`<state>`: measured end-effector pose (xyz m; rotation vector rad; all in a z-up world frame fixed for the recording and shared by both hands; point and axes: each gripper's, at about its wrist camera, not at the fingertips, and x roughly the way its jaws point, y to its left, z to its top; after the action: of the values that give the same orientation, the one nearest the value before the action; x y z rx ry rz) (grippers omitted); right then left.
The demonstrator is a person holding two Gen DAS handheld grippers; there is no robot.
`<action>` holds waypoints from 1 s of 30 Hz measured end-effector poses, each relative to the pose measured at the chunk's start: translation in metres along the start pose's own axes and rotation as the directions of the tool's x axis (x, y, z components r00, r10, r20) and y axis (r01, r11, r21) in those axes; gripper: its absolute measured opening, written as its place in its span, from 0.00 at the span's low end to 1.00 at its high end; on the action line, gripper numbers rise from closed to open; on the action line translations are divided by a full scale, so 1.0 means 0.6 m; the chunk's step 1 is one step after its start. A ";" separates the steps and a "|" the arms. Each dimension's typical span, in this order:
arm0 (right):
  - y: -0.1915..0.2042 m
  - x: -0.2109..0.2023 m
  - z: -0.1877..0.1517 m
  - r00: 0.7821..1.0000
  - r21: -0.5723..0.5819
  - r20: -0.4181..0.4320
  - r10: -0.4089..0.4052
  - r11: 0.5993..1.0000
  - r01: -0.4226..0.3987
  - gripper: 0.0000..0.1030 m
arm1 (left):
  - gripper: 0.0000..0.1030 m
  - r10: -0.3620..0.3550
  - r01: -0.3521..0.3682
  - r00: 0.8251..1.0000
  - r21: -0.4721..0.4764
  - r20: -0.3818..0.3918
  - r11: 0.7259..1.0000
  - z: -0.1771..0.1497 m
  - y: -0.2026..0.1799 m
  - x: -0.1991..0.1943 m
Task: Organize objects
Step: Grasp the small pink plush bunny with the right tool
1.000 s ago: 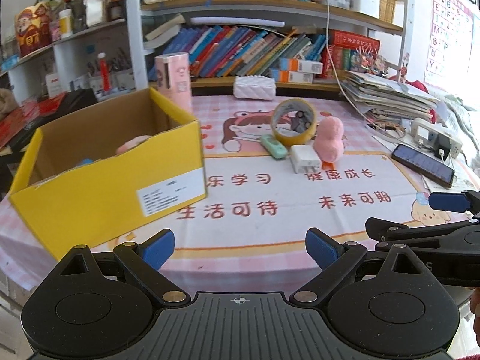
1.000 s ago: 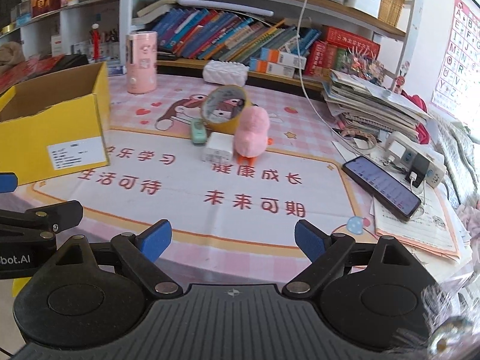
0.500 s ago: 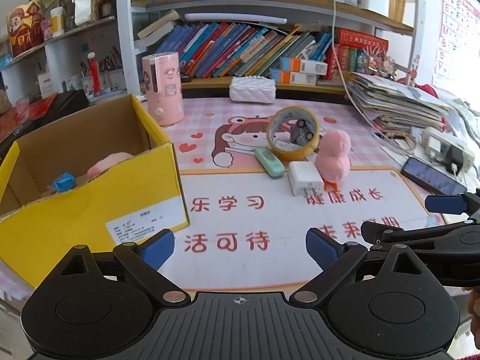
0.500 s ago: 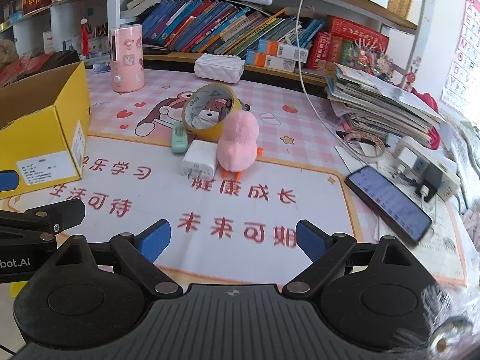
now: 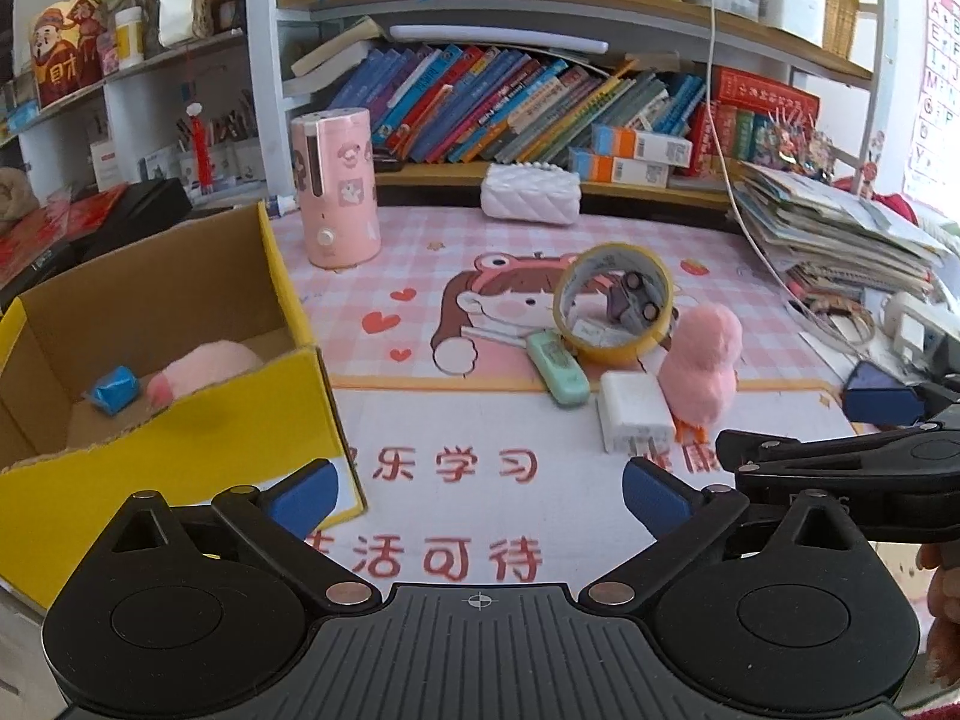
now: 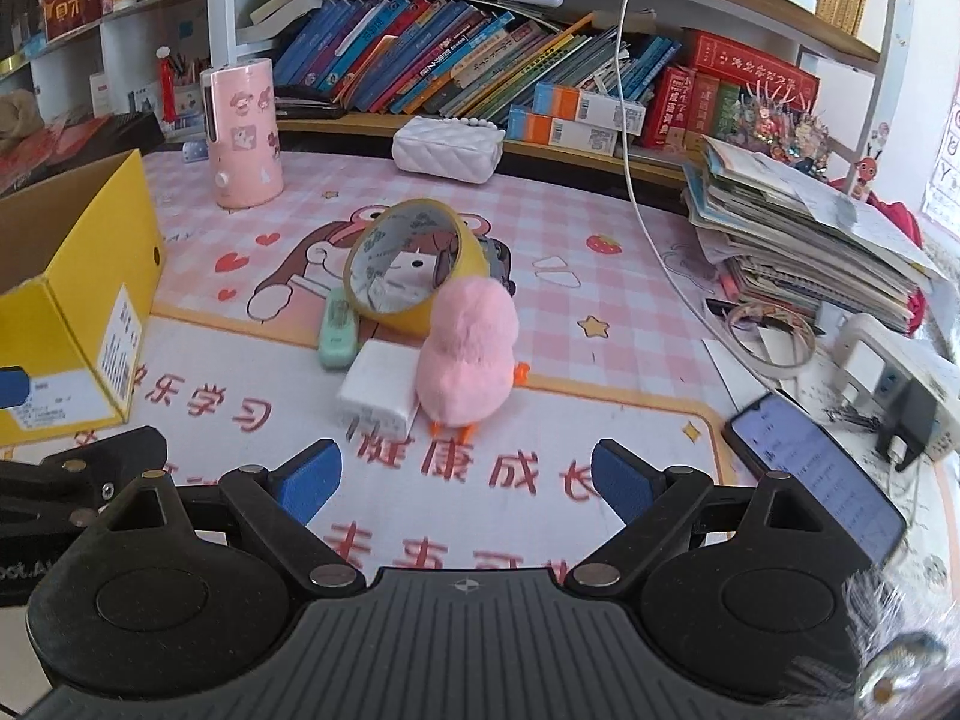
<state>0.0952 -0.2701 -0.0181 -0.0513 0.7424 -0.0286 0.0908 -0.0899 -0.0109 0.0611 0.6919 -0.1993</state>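
Both grippers have advanced across the table [image 6: 600, 300] toward the cluster of small things, which now looms larger. The left gripper [image 5: 477, 489] points down over the printed mat, its fingers having just spread further, with nothing between them. The right gripper [image 6: 465, 474] tilts down likewise, fingers wide apart and empty, facing the pink plush chick [image 6: 468, 354]. Touching the chick stands a white charger [image 6: 378, 390], with a green case [image 6: 337, 336] and a yellow tape roll [image 6: 414, 267] just behind. The yellow box [image 5: 150, 360] at left holds a pink toy [image 5: 204, 366] and blue wrapped piece [image 5: 114, 390]. Bookshelves [image 5: 510, 96] fill the back.
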 end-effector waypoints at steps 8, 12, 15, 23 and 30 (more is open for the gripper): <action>-0.021 0.029 0.027 0.999 0.013 0.009 0.052 0.999 -0.052 0.88 | 0.99 0.015 -0.015 1.000 -0.018 0.003 1.000 0.018 -0.012 0.017; -0.030 0.044 0.036 0.997 0.023 0.002 0.071 0.997 -0.071 0.88 | 0.99 0.018 -0.018 1.000 -0.027 0.001 0.999 0.024 -0.017 0.024; -0.035 0.055 0.042 0.996 0.023 -0.002 0.090 0.996 -0.090 0.88 | 0.99 0.038 -0.039 0.999 -0.020 -0.006 0.999 0.028 -0.023 0.029; -0.048 0.100 0.064 0.993 0.008 -0.011 0.118 0.993 -0.118 0.79 | 0.99 0.053 -0.053 0.998 0.010 -0.024 0.999 0.033 -0.046 0.043; -0.053 0.148 0.076 0.984 -0.032 -0.056 0.168 0.985 -0.170 0.65 | 0.99 0.047 -0.045 0.998 0.053 -0.043 0.998 0.040 -0.077 0.059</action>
<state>0.1911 -0.3043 -0.0424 -0.0224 0.7981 0.1458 0.1232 -0.1439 -0.0147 0.1317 0.7288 -0.1720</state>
